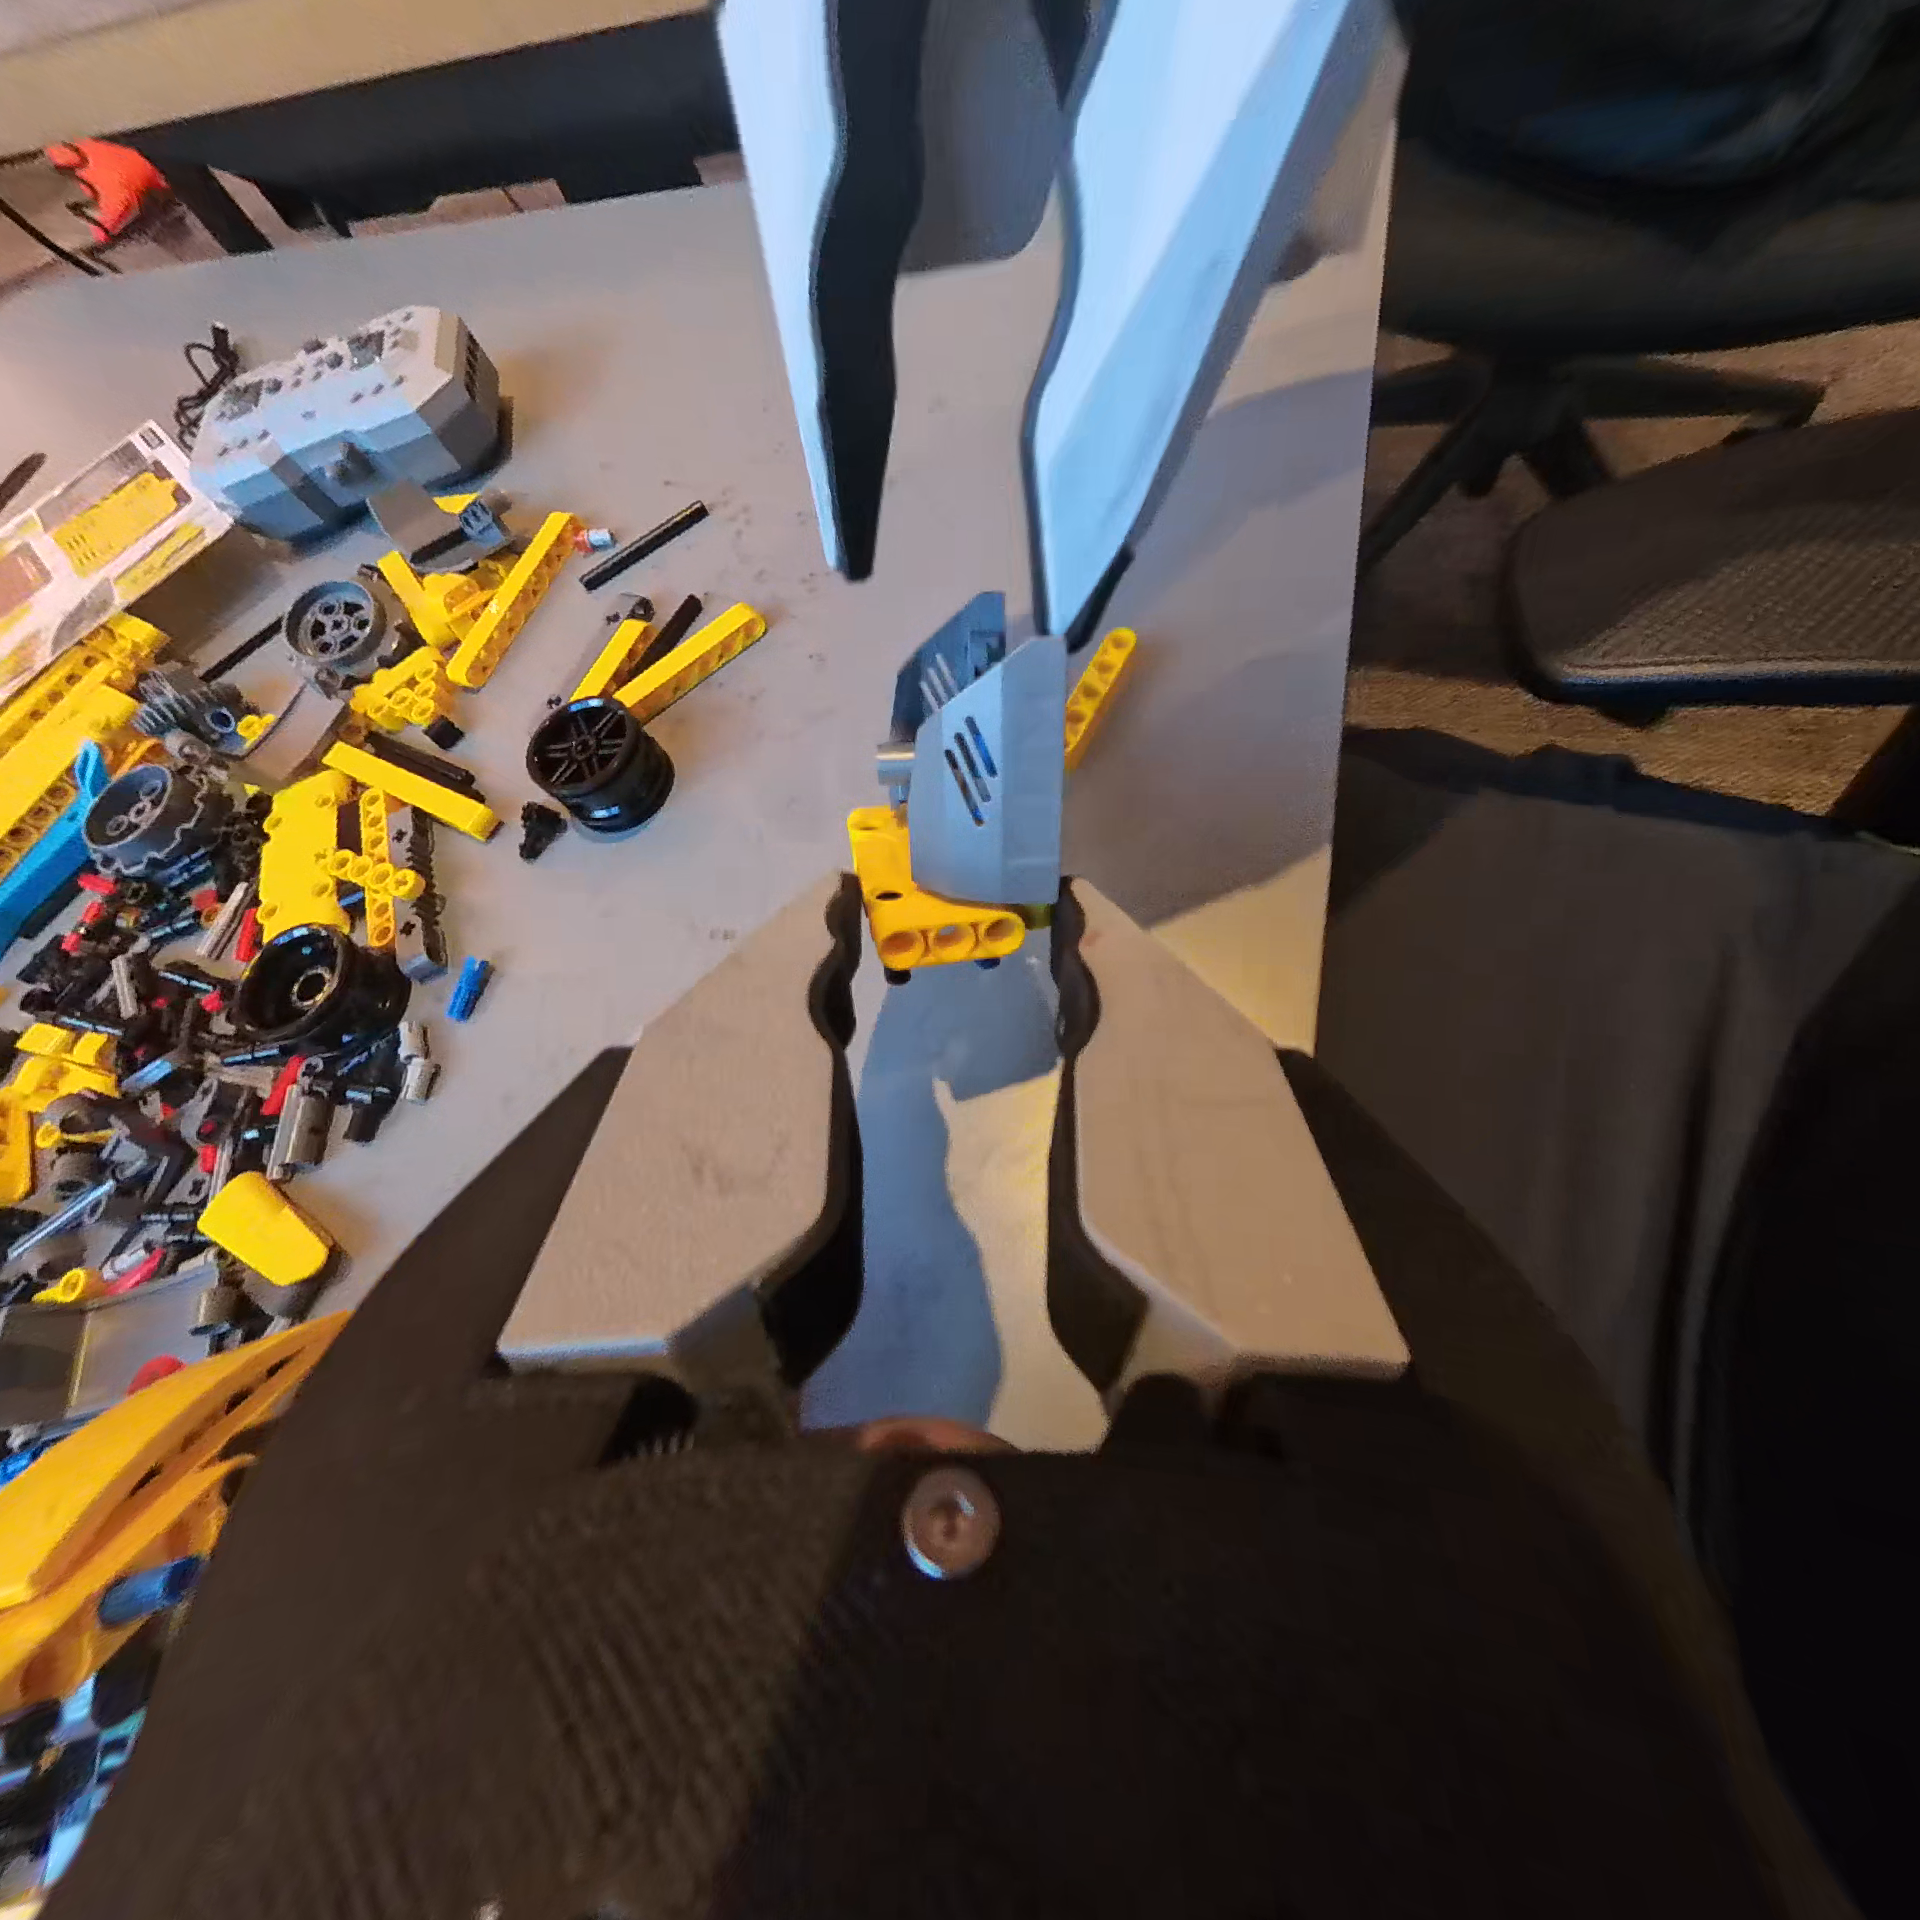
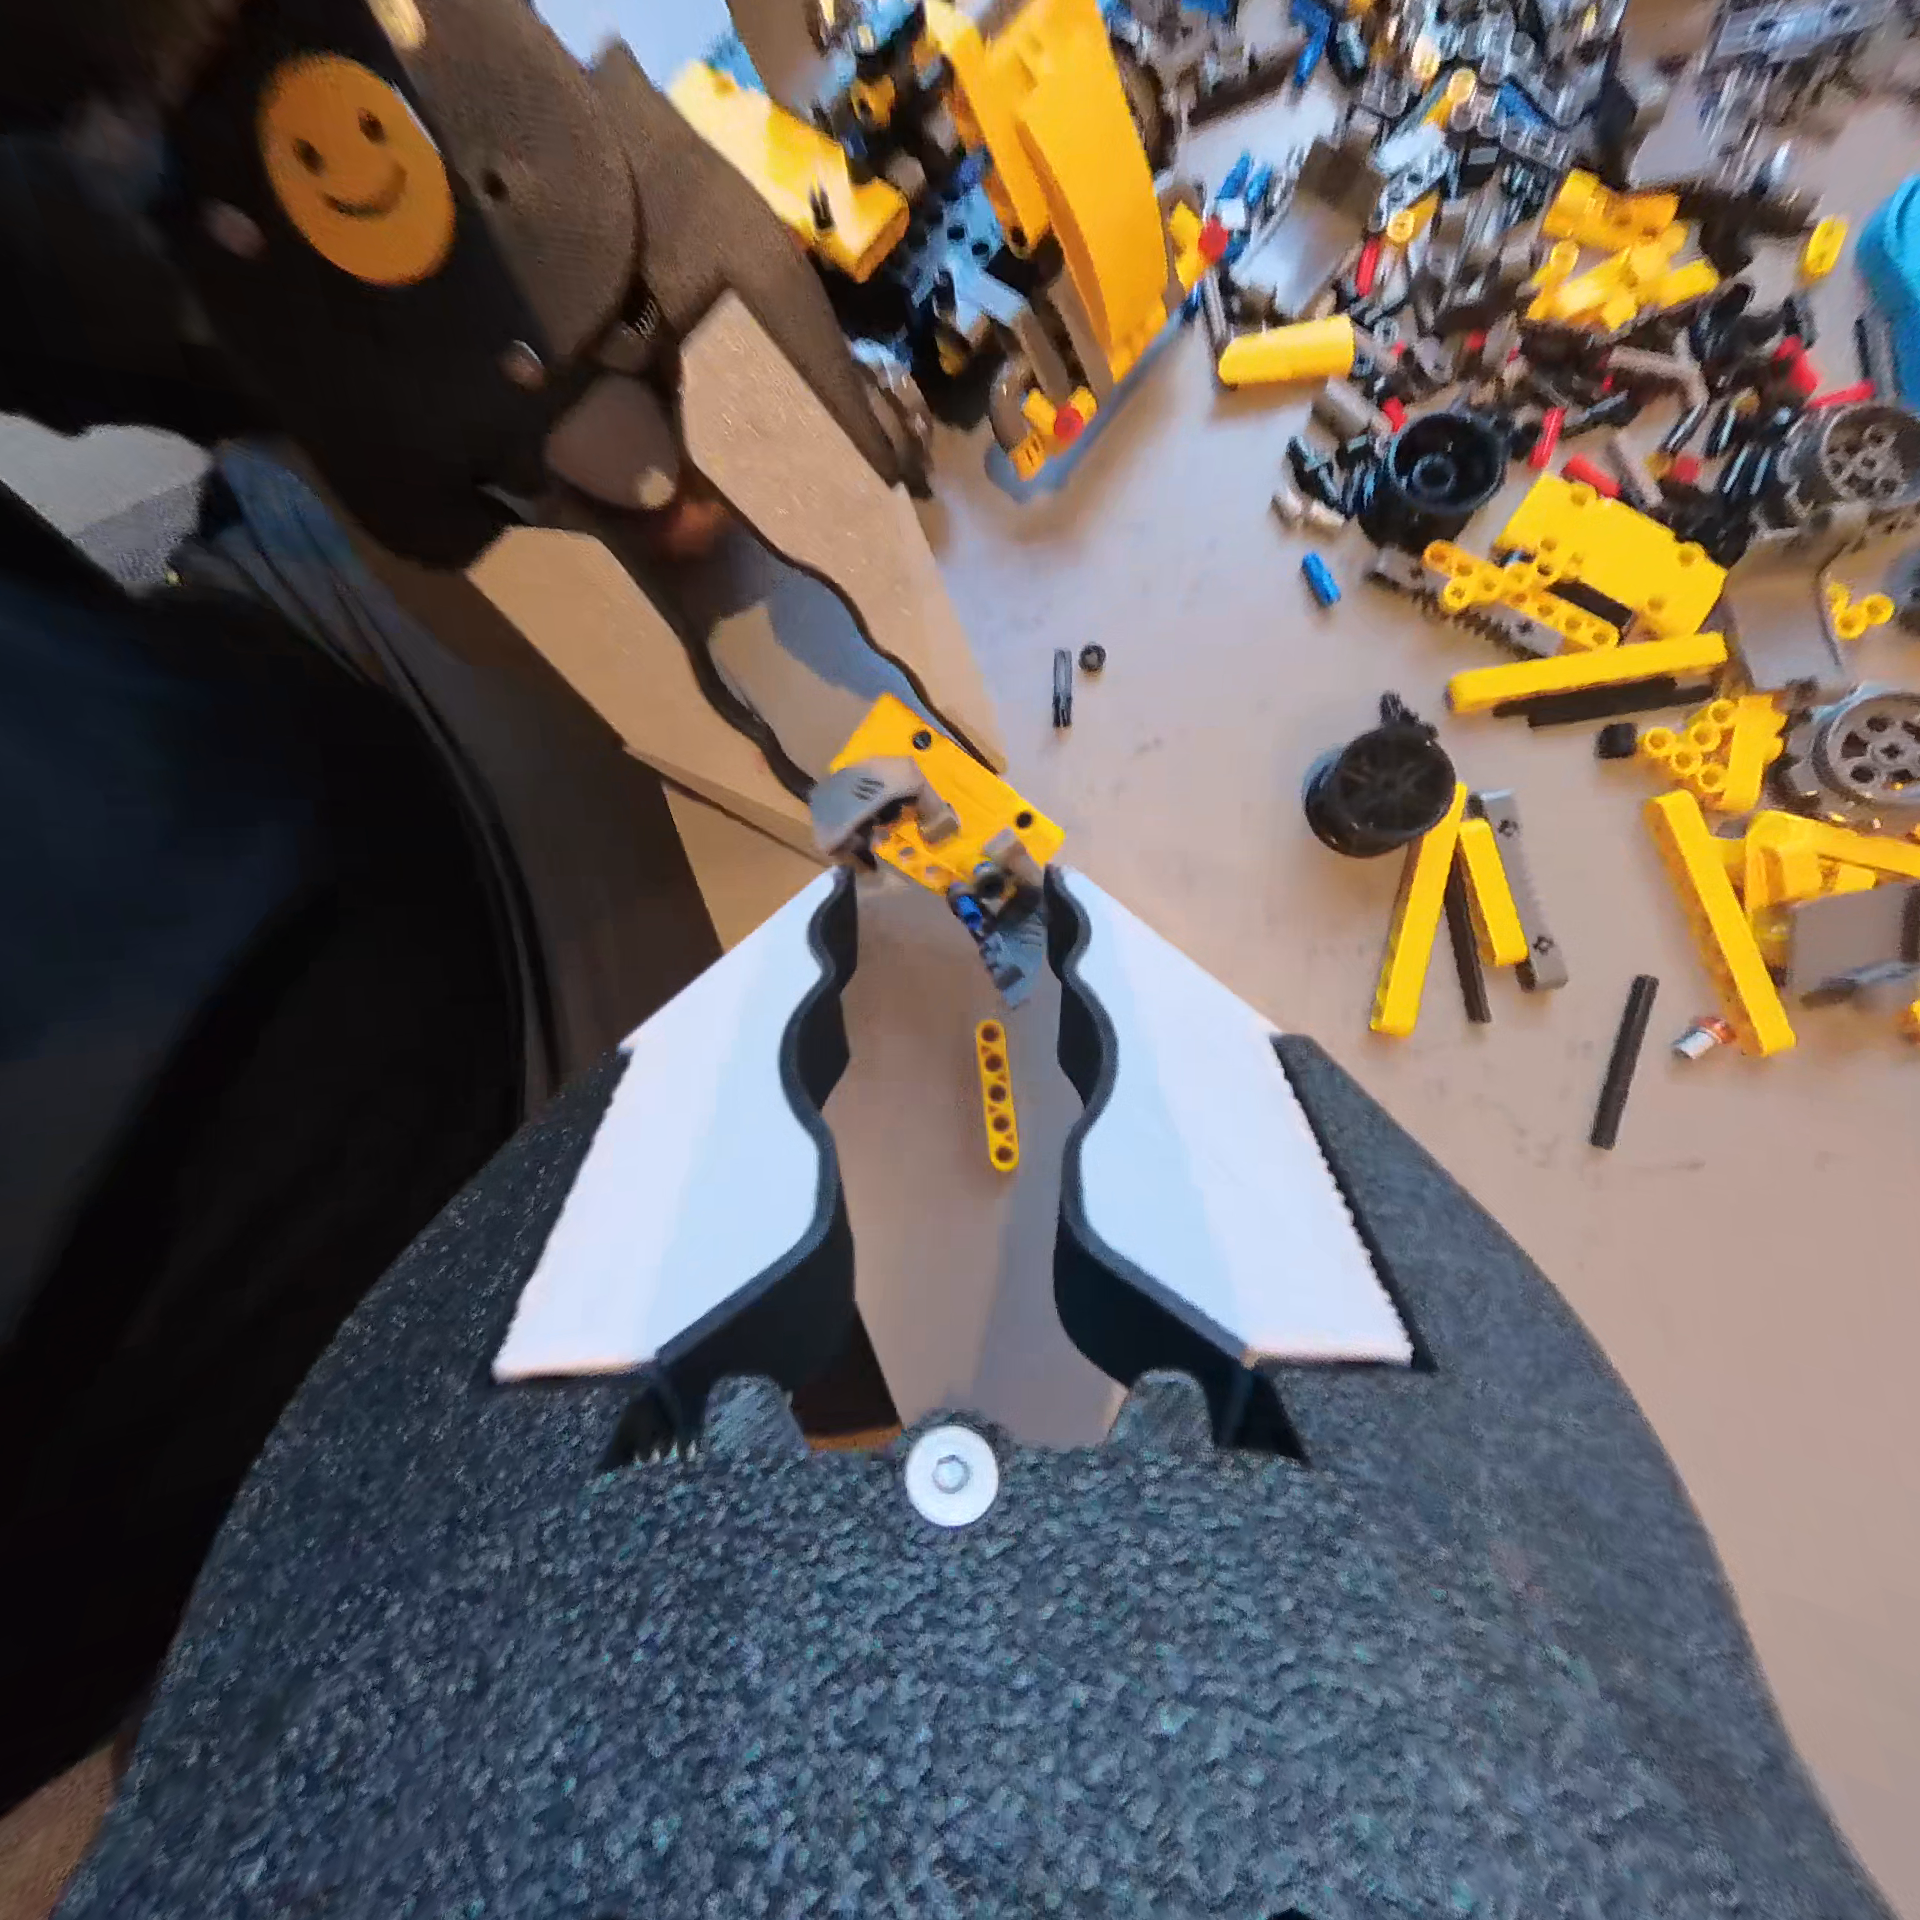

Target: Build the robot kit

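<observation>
A small assembly, a yellow beam block (image 1: 935,930) with a light grey slotted panel (image 1: 987,790) on it, is held above the grey table (image 1: 727,343). My left gripper (image 1: 956,899), grey-fingered, is shut on the yellow block. It shows at the upper left in the right wrist view (image 2: 883,753). My right gripper (image 2: 948,883), white-fingered, is open, and the far end of the assembly (image 2: 935,800) sits between its tips. In the left wrist view it (image 1: 961,592) comes down from above, one fingertip (image 1: 1075,613) touching the panel's top. A short yellow beam (image 2: 995,1096) lies on the table below.
A pile of loose yellow, black and grey building pieces (image 1: 260,883) covers the table's left side, with a black wheel (image 1: 597,764), a grey hub box (image 1: 353,426) and a booklet (image 1: 94,530). The table edge (image 1: 1351,623) runs close on the right. An office chair (image 1: 1714,582) stands beyond it. The tips of one gripper are about 5 cm away from the tips of the other. The left tips stand about 9 cm off the black wheel (image 1: 597,764). The right camera catches it too, in the right wrist view (image 2: 1365,780).
</observation>
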Demonstrator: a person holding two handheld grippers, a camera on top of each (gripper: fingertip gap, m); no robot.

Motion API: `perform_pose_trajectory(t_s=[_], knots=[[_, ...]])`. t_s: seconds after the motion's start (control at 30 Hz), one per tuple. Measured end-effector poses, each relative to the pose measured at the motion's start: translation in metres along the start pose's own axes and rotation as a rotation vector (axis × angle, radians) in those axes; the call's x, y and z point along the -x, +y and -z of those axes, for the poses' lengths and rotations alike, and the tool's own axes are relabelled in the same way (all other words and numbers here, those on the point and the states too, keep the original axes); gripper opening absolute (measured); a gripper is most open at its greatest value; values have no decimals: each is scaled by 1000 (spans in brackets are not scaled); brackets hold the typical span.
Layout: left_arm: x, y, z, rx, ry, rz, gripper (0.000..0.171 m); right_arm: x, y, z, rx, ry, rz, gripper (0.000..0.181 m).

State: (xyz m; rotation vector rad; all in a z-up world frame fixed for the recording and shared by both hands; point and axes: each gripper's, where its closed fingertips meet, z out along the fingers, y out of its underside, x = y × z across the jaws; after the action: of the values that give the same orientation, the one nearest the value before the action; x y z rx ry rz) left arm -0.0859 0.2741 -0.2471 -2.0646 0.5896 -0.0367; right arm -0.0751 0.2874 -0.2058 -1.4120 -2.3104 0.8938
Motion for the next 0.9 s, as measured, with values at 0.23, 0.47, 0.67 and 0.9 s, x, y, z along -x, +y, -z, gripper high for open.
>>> perform_pose_trajectory(t_s=[0.23, 0.47, 0.67, 0.9], knots=[[-3, 5, -7, 49, -28, -27, 35, 19, -2, -11, -84, -118, -225, 30], [-8, 12, -10, 93, 8, -24, 35, 26, 5, -22, -61, -161, -203, 10], [-14, 11, -11, 90, 109, 46, 35, 27, 5, -22, -39, -97, 19, 9], [-18, 10, -10, 79, 167, 77, 35, 29, 7, -20, -34, -95, 93, 9]])
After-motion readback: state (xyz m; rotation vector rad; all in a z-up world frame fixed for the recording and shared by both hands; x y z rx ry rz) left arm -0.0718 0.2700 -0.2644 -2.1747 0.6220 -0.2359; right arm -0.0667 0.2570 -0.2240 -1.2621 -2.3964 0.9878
